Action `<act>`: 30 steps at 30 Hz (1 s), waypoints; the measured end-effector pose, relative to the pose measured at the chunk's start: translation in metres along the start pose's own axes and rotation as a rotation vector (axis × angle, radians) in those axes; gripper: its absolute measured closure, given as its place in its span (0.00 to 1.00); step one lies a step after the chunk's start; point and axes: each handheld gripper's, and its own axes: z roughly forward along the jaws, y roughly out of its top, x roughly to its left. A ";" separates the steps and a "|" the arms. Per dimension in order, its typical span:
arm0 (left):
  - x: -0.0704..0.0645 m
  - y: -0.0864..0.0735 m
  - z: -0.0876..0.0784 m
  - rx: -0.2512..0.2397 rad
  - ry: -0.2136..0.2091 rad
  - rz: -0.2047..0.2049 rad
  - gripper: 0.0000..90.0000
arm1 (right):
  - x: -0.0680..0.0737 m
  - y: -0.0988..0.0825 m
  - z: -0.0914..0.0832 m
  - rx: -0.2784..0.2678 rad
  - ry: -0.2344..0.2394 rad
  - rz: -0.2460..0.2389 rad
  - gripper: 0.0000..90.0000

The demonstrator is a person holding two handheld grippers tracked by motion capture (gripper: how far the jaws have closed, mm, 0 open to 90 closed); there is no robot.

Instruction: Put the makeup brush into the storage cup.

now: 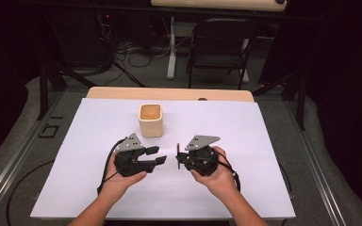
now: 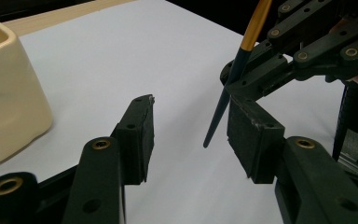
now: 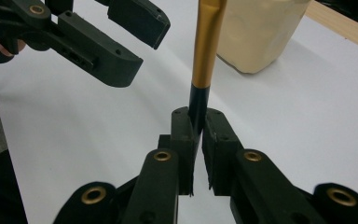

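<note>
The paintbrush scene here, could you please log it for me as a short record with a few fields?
surface: white sheet over a wooden table
container: cream square cup, upright, beyond the grippers
held item: paintbrush with dark handle and gold ferrule
right gripper: jaws closed on the paintbrush handle
left gripper: jaws apart, holding nothing, pointed toward the paintbrush
paintbrush tip: clear of the cup, pointed handle end visible in the left gripper view
background: black folding chair behind the table

The right tool (image 3: pixel 197 140) clamps an upright paintbrush (image 3: pixel 206 56) near the cream cup (image 3: pixel 261 32), opposite the spread-jawed left tool (image 3: pixel 137 35).
</note>
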 end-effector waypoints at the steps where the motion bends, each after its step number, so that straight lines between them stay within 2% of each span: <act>1: -0.001 0.001 0.000 -0.002 -0.001 0.001 0.58 | 0.001 0.000 0.000 0.004 -0.004 -0.008 0.92; 9: -0.008 0.006 -0.005 -0.020 -0.014 0.017 0.60 | 0.012 0.004 0.000 0.017 -0.025 -0.064 0.92; 20: -0.014 0.008 -0.006 -0.036 -0.041 0.021 0.64 | 0.022 0.004 0.005 0.024 -0.021 -0.094 0.92; 30: -0.018 0.008 -0.006 -0.047 -0.060 0.030 0.72 | 0.027 0.005 0.008 0.030 -0.018 -0.110 0.92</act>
